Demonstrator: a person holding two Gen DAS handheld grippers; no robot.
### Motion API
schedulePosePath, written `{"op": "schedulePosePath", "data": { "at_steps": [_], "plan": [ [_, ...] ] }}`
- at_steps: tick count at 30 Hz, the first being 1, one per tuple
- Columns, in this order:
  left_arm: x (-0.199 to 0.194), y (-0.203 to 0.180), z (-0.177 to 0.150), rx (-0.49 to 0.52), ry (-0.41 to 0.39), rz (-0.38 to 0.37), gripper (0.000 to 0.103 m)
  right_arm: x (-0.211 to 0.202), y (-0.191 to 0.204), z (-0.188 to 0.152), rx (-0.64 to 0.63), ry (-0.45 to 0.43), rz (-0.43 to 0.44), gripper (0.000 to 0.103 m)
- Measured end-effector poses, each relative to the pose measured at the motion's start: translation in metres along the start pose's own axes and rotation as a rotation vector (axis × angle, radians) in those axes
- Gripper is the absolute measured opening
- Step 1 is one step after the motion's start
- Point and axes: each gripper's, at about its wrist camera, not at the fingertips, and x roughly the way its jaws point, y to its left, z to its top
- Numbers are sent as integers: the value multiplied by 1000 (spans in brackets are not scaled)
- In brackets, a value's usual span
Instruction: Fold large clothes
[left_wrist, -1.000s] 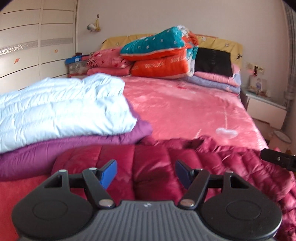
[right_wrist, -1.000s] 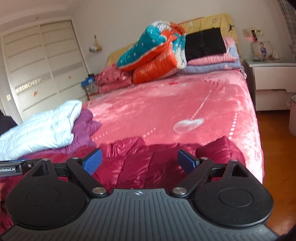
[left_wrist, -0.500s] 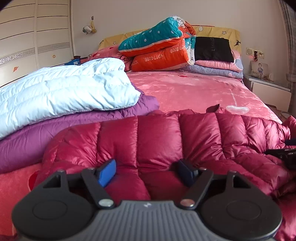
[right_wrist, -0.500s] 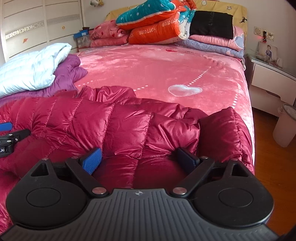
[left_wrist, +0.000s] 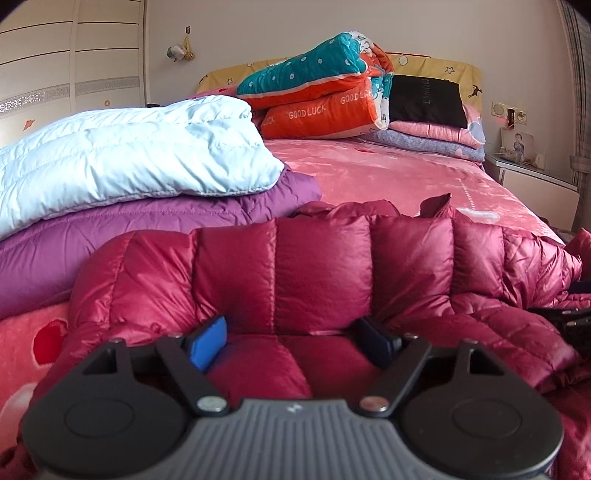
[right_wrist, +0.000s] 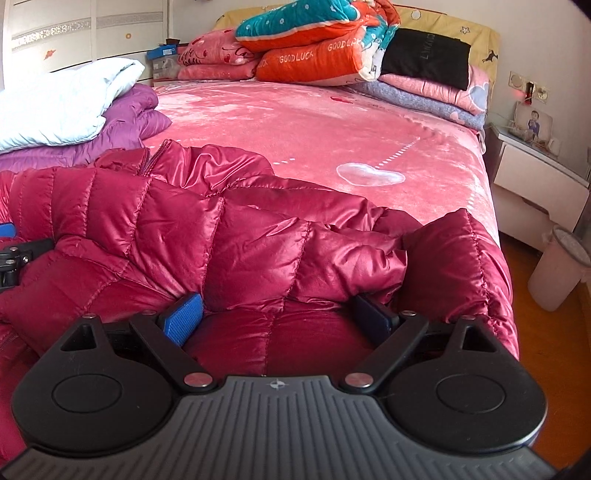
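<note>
Two grippers sit low over the red down jacket (left_wrist: 325, 266), which lies crumpled across the near end of the bed (right_wrist: 314, 122), its long axis running from nine to three o'clock across both views. The left gripper (left_wrist: 291, 338) has its jaws spread and opening, a puffed quilted panel bulging up between them with no firm pinch that I can see. The right gripper (right_wrist: 282, 314) also has its jaws spread, straddling a fold of the same jacket, pads beside the fabric rather than squeezing it. From each gripper the bulk of the jacket lies at twelve o'clock. The right gripper is nearer the bunched end at the bed's edge, at two o'clock; the left is nearer the folded stack of the pale blue coat (left_wrist: 122, 158) on the purple coat (left_wrist: 122, 229), at ten o'clock.
</note>
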Motion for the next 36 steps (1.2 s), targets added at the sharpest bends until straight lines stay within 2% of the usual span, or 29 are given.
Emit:
{"op": "schedulePosePath", "data": {
  "at_steps": [19,25,29,32,36],
  "plan": [
    [4,4,0,-27,4,-16,82,-1,3,-8,1,-43,-13,103],
    [-4,-1,4,-5,2,13,84,-14,-3,-9,18,-72,13,103],
    [-35,-4,9,7,15,58,85,-38,-12,-14,35,-96,31,103],
    [-76,-3,8,9,2,33,85,-65,-18,-19,25,-126,6,103],
    [-137,-3,2,58,-16,51,85,-101,-32,-28,44,-155,1,103]
  ]
}}
